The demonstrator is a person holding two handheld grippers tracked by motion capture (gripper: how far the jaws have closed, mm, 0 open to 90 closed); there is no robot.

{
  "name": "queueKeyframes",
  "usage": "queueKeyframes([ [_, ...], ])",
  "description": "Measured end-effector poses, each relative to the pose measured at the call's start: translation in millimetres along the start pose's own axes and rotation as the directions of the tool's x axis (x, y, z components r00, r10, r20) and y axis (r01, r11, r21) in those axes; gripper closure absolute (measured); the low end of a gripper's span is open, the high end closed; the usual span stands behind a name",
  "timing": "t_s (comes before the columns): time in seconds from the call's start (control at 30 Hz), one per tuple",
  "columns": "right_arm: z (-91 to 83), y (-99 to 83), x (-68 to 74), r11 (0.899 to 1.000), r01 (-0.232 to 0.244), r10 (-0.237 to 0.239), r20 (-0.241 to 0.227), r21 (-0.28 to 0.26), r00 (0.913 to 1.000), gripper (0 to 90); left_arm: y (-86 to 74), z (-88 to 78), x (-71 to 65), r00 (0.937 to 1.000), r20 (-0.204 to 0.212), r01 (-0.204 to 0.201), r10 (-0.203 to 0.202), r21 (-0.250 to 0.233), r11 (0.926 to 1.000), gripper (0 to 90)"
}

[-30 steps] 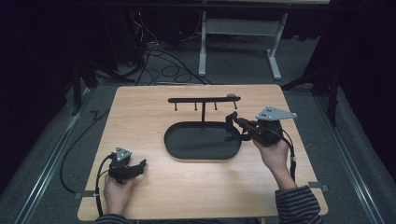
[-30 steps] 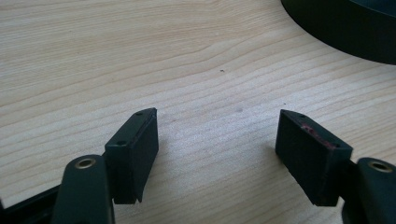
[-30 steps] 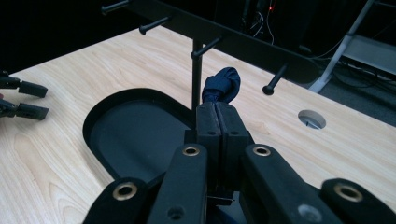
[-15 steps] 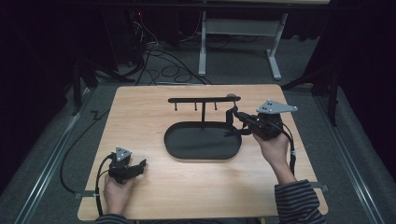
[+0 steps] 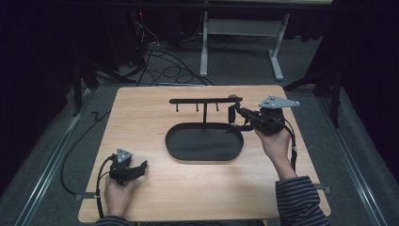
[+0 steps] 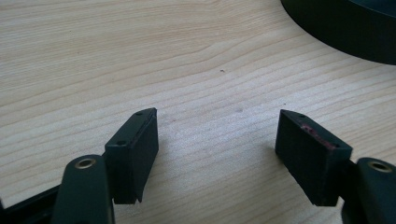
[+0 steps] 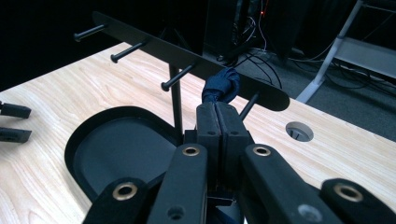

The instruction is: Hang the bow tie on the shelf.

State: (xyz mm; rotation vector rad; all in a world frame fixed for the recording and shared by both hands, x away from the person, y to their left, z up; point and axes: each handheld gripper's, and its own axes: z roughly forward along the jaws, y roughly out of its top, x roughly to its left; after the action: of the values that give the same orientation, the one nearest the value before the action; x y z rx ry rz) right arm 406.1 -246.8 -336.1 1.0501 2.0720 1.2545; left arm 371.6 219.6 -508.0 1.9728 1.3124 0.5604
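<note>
Dark blue fabric loop (image 7: 222,87) (bunched) beside rack peg (image 7: 247,106)

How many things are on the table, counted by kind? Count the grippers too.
Grippers: 2, the left gripper and the right gripper
Black peg stand with oval tray: 1
Dark blue fabric item held in the right jaws: 1
Total: 4

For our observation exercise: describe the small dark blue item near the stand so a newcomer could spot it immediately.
Find the wooden table, then the black stand rising from the oval black tray at its middle. At the bar's right end, the right gripper is shut on a small dark blue fabric loop. It is the only soft, blue thing among the bar's hard black pegs.
</note>
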Motion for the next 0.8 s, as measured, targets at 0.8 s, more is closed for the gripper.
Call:
queueKeyframes([
  [0.8, 15.4, -3.8, -19.3, 0.998, -0.051, 0.05, 0.041, 0.031, 0.9979, 90.0, 0.0, -0.1, 0.3, 1.0, 0.004, 0.006, -0.006, -0.002, 1.0, 30.7],
])
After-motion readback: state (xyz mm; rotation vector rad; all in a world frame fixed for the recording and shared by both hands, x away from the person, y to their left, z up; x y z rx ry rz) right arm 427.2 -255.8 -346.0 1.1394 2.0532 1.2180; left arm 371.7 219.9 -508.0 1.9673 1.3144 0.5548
